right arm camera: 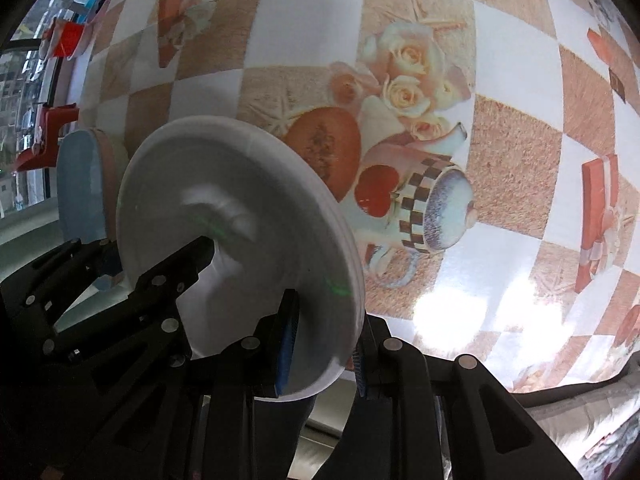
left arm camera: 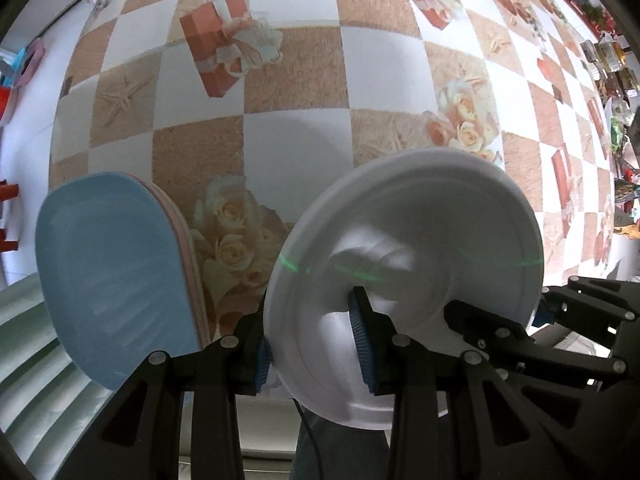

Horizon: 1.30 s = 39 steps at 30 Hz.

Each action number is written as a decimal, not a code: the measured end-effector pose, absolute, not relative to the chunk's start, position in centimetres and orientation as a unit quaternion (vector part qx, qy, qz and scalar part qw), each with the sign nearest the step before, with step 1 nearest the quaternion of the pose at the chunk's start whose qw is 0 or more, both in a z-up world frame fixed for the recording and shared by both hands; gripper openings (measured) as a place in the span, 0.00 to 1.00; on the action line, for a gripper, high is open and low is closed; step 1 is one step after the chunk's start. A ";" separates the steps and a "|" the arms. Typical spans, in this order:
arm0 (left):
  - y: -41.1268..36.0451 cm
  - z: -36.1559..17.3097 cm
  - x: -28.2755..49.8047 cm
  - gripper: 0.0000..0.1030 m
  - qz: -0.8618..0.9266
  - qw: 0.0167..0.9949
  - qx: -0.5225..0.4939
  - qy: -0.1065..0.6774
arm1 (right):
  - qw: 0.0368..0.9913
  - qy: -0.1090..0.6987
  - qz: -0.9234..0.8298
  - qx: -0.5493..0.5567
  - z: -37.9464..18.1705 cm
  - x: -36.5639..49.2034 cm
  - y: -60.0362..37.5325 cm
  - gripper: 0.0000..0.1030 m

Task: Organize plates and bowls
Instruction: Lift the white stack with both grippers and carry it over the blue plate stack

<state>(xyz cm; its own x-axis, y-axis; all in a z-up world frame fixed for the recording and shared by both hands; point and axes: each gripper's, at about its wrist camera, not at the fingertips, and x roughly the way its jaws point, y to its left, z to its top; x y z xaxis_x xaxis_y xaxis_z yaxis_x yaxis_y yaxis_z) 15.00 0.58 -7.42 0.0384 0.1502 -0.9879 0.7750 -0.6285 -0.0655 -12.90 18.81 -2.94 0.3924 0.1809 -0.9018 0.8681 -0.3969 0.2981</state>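
Observation:
Both grippers hold one white plate [left arm camera: 420, 264] on edge above the table. My left gripper [left arm camera: 316, 344] is shut on its left rim, and my right gripper shows at the plate's right edge [left arm camera: 536, 312]. In the right wrist view my right gripper [right arm camera: 324, 348] is shut on the white plate's [right arm camera: 232, 208] near rim, with the left gripper [right arm camera: 112, 260] gripping the far side. A blue plate [left arm camera: 112, 276] with a pink plate [left arm camera: 188, 248] behind it stands upright at the left; the blue one also shows in the right wrist view [right arm camera: 80, 188].
A pale green ribbed rack [left arm camera: 28, 344] lies under the upright plates at the lower left. The table [left arm camera: 288, 72] has a checkered cloth with gift-box and rose prints. Red, pink and blue items [left arm camera: 16, 76] sit at the far left edge, cluttered goods [left arm camera: 612, 64] at the far right.

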 end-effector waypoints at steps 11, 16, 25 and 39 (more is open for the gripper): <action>-1.6 -2.9 17.4 0.37 -0.625 0.290 0.635 0.348 | 0.431 0.372 -0.429 0.701 1.3 -13.4 14.0 0.25; -2.3 -0.3 18.6 0.37 -0.627 0.318 0.615 0.356 | 0.447 0.378 -0.435 0.684 3.5 -13.1 12.2 0.25; -2.3 1.9 20.8 0.37 -0.619 0.366 0.583 0.377 | 0.482 0.395 -0.428 0.654 4.9 -10.2 9.0 0.25; -4.3 0.9 27.6 0.37 -0.577 0.419 0.566 0.414 | 0.527 0.426 -0.393 0.622 1.8 -1.1 7.5 0.25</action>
<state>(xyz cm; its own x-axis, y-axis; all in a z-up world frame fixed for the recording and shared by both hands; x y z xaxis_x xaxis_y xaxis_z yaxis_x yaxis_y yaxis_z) 27.56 -4.30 0.92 -0.0084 -0.0155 -0.9998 0.9522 -0.3056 -0.0033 -1.10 7.47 1.76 0.3287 0.1163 -0.9372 0.9436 -0.0823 0.3207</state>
